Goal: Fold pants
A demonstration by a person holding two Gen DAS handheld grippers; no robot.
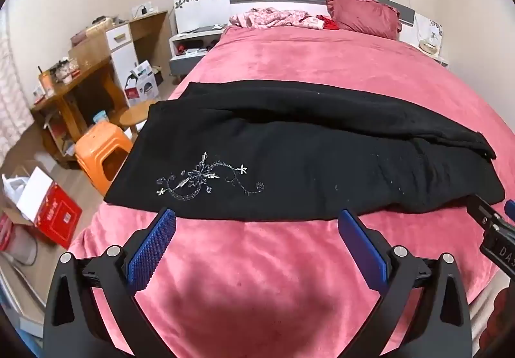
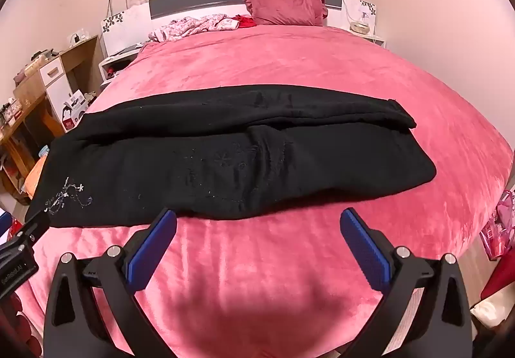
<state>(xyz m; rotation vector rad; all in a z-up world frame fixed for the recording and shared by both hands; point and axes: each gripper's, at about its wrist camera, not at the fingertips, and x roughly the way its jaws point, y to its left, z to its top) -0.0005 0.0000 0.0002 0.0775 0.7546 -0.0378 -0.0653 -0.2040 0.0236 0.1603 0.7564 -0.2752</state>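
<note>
Hand-held gripper empty — pants' folds indistinct.

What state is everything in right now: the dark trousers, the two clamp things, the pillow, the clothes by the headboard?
black pants: folded lengthwise, flat across the bed, not held
left hand-held gripper: open, empty, short of the pants
right hand-held gripper: open, empty
red pillow: propped against headboard
pink clothes: crumpled heap
</note>
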